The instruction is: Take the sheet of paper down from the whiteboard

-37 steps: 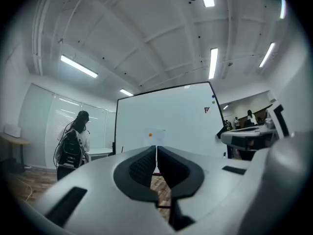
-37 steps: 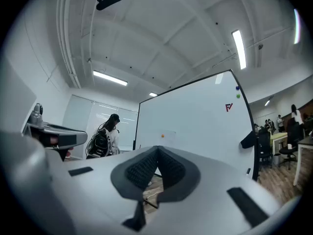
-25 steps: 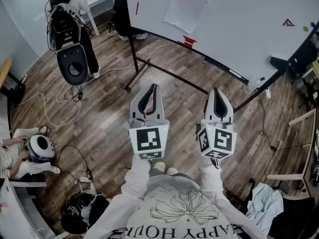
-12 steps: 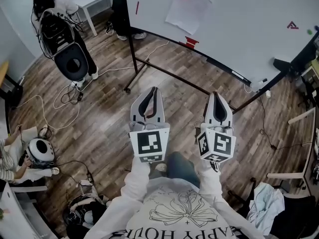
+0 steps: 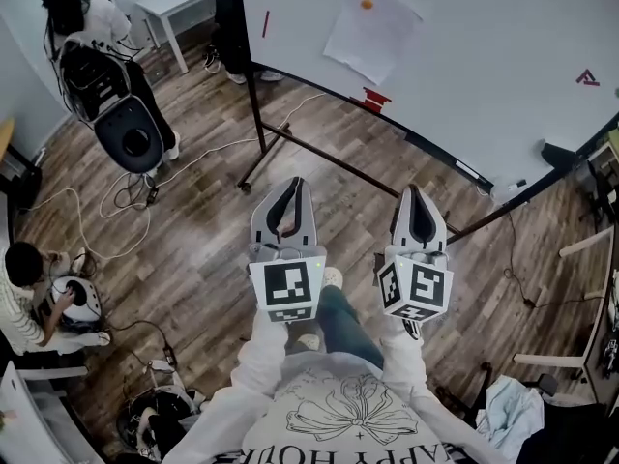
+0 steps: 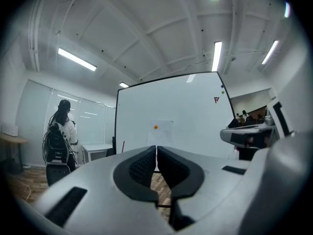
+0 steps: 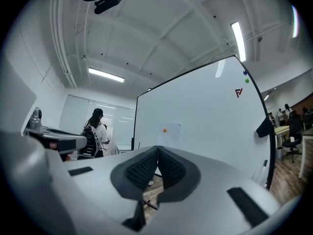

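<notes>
- Head view: sheet of paper (image 5: 370,33) is up on the whiteboard (image 5: 484,75), pinned at its top by an orange magnet (image 5: 367,4), so it prob. hangs from that one point w/ lower corners free
- Left tool (image 5: 295,187) & right tool (image 5: 416,193) are side by side in front of the person's chest, both aimed at the board and well apart from it; looks like the approach stage, nothing reached yet
- Room: wood-plank floor (image 5: 203,249) w/ loose cables (image 5: 106,201); board on a dark wheeled stand, small red item (image 5: 373,98) on its lower rail; a person w/ a backpack (image 5: 82,27) stands far left, another sits low at the left edge (image 5: 19,288)
- Left gripper view: jaws pressed together, nothing btwn them, so the tool is closed & empty; paper (image 6: 161,131) sits straight ahead just above the jaw tips, i.e. it is lined up on the target
- Right gripper view: jaws likewise together & empty; paper (image 7: 171,131) is ahead, slightly right of the tips; a red mark (image 7: 238,92) sits high on the board; white ceiling w/ strip lights (image 7: 105,75)
- Judgement: jaws need to open before either tool can take the magnet or a paper edge
</notes>
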Action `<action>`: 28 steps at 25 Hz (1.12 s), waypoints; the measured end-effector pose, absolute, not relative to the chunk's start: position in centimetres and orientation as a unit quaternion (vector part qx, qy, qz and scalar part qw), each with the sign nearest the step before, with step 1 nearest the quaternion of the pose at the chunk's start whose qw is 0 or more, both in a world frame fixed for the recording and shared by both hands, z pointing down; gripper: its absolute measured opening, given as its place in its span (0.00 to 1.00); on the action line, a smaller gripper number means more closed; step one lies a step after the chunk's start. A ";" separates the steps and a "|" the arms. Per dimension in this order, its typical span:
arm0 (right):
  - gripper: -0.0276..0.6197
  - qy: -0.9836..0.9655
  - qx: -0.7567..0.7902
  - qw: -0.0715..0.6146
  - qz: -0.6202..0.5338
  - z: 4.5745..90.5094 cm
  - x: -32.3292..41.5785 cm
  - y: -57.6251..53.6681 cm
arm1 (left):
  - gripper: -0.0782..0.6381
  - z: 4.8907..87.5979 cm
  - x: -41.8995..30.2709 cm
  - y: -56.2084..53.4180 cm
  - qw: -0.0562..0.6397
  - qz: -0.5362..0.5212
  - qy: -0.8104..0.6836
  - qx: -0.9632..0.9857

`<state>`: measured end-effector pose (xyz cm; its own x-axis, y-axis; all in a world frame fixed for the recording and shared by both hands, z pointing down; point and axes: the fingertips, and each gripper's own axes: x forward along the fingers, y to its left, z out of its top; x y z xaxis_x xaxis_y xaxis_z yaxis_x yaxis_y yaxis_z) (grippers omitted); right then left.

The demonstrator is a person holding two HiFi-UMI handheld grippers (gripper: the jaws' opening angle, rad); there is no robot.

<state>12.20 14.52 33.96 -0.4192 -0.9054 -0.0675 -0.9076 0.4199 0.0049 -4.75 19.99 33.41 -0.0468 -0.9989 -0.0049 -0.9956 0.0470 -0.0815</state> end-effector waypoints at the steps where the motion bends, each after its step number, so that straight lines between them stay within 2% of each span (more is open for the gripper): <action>1: 0.05 0.843 -0.538 0.028 0.020 34.1 12.0 13.3 | 0.12 33.6 -5.0 18.9 0.030 -0.030 0.724 -0.689; 16: 0.05 0.851 -0.522 0.051 0.024 31.5 9.2 -7.9 | 0.12 31.2 -7.4 -0.5 0.042 -0.033 0.741 -0.669; 28: 0.05 0.849 -0.527 0.032 0.021 33.0 8.7 -17.1 | 0.12 32.0 -8.5 -9.8 0.030 -0.034 0.745 -0.665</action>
